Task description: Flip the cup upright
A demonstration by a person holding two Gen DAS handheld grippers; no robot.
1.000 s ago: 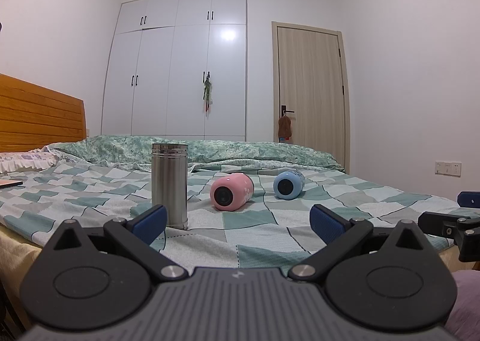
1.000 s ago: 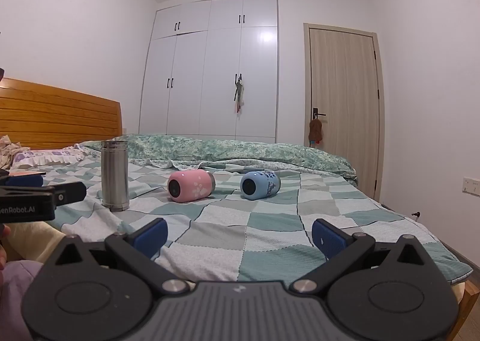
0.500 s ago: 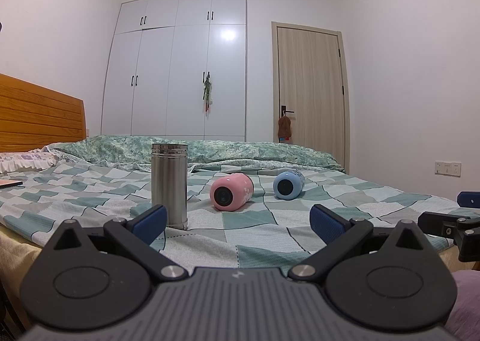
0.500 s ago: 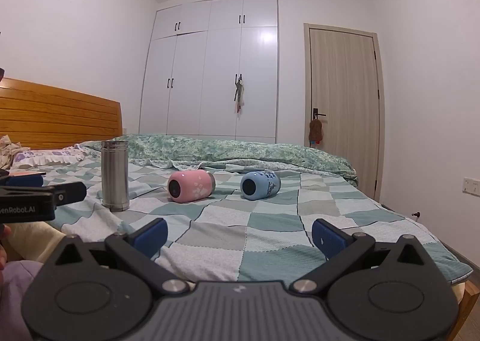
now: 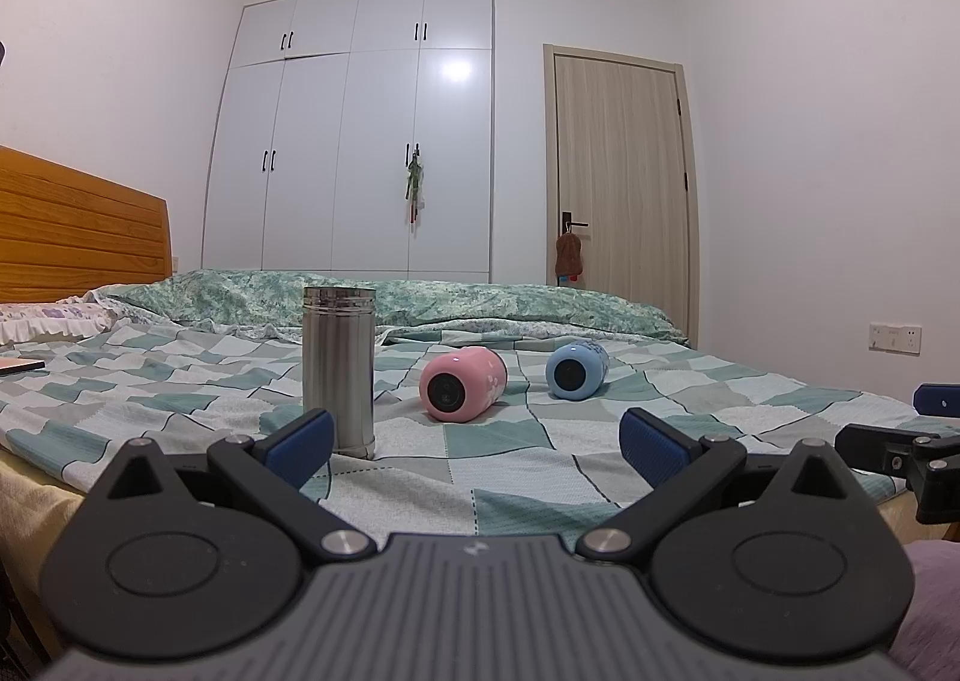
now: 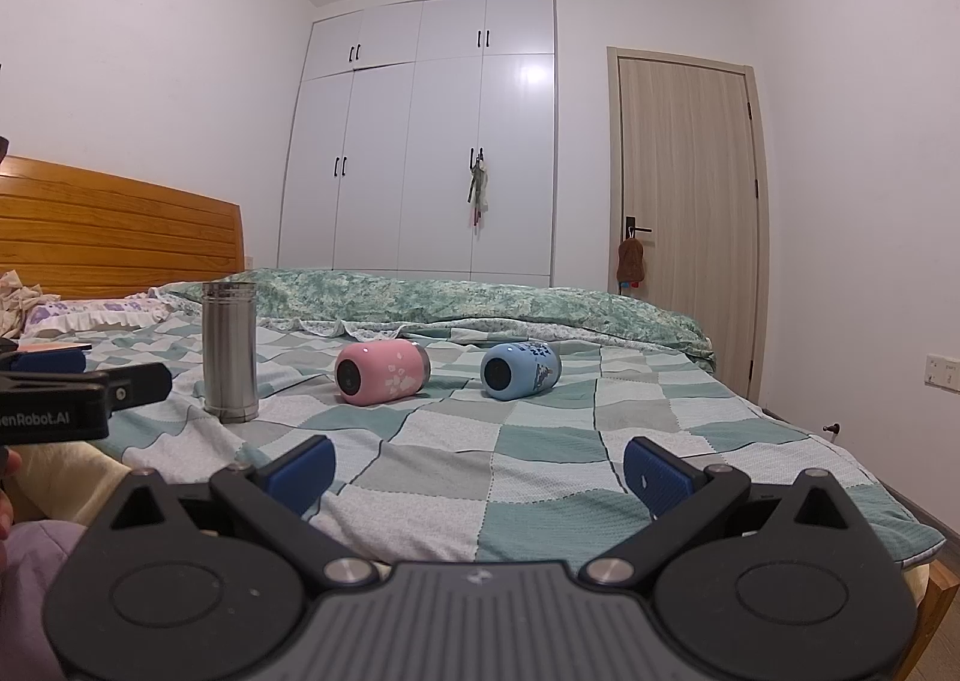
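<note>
A pink cup (image 5: 463, 383) lies on its side on the checked bedspread, its base toward me; it also shows in the right wrist view (image 6: 380, 379). A blue cup (image 5: 576, 370) lies on its side to its right, also in the right wrist view (image 6: 519, 371). A steel tumbler (image 5: 338, 376) stands upright to the left, also in the right wrist view (image 6: 230, 359). My left gripper (image 5: 477, 447) is open and empty at the bed's near edge. My right gripper (image 6: 479, 471) is open and empty, well short of the cups.
The bed (image 6: 540, 459) has a wooden headboard (image 6: 114, 228) at left and a rumpled green duvet (image 6: 480, 300) behind the cups. A white wardrobe and a wooden door (image 6: 687, 213) stand at the back. Each gripper shows at the edge of the other's view.
</note>
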